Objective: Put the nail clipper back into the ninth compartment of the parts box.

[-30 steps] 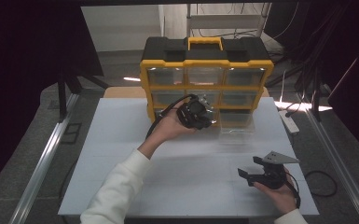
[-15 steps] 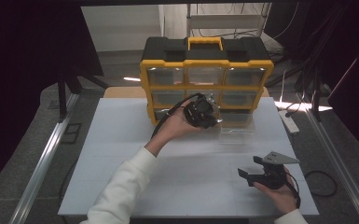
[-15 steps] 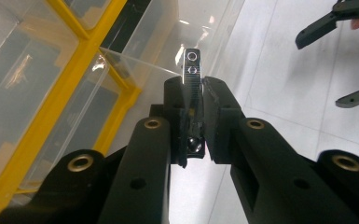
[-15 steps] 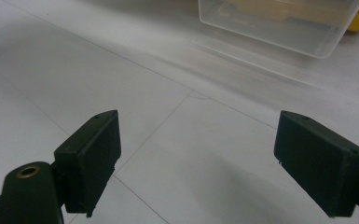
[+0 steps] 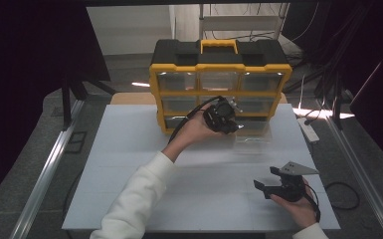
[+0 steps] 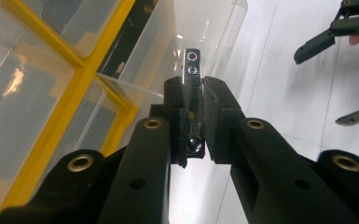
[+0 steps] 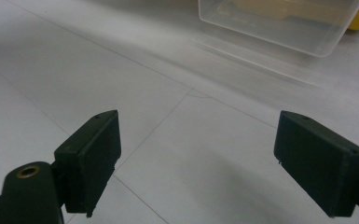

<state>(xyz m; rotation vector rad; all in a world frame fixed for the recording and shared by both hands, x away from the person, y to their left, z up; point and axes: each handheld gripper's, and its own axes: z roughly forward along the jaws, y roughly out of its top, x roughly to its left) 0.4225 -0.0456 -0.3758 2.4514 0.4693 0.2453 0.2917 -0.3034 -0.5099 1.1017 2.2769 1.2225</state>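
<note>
Left hand-held gripper (image 5: 233, 121) has slid right along the yellow organizer (image 5: 220, 84), clamped on a small metal clip (image 6: 191, 70) over the pulled-out clear drawer (image 5: 252, 133). I judge it light, stiff, slick; pinch mid-length. Right hand-held gripper (image 5: 266, 180) sits open on the table (image 5: 129, 169).

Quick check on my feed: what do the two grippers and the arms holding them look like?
Both grippers are black. The left gripper has angular jaws with brass-coloured rivets. The right gripper has flat rectangular pads, and a grey three-cornered plate on top. Black cables trail from each. The left arm wears a white sleeve.
</note>
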